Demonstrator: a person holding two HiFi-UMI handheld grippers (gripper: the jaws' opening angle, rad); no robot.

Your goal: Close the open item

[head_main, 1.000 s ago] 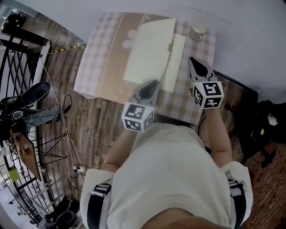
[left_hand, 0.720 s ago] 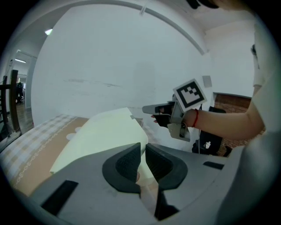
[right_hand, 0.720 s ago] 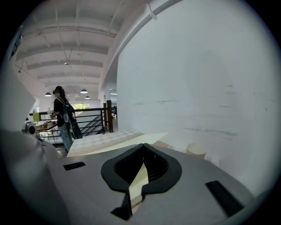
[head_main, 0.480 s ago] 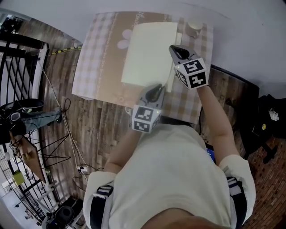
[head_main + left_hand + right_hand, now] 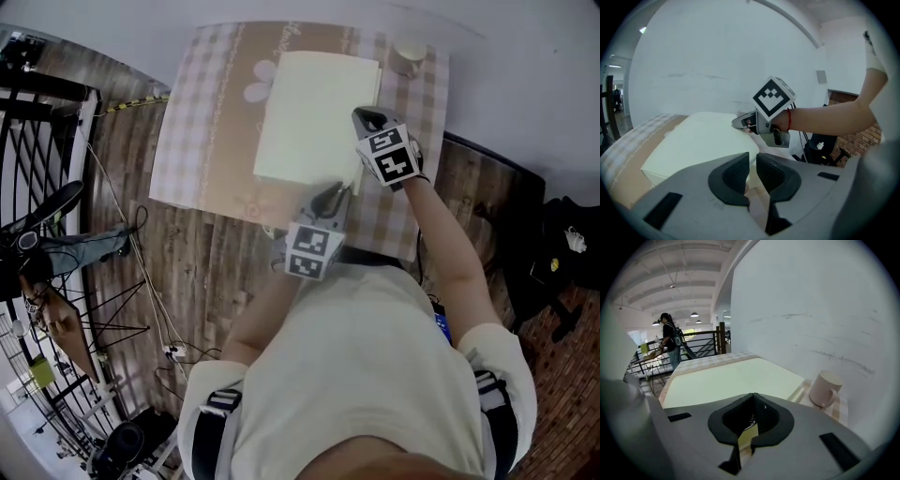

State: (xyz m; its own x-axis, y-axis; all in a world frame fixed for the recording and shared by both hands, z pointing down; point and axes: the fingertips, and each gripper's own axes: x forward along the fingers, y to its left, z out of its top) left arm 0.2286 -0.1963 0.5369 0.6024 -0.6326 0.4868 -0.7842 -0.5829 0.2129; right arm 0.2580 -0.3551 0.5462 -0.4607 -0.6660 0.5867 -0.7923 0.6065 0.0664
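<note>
Pale-yellow folder (image 5: 314, 117) lies shut: right gripper (image 5: 361, 115) fingers pinch its edge, left gripper (image 5: 338, 189) fingers opening, holding nothing. Press flat, then release gently.

The pale cream rectangular folder (image 5: 314, 117) looks like smooth matt card, the beige checked tablecloth (image 5: 211, 131) soft woven fabric, the pale round mug (image 5: 825, 389) faintly glossy ceramic, the brown plank floor (image 5: 187, 262) grainy wood.

Even, soft indoor light washes the white wall (image 5: 717, 56) and table (image 5: 206, 141), casting faint shadows. Ceiling lamps (image 5: 695, 314) glow far off. Fisheye lenses curve the edges into dark, blurred corners.
</note>
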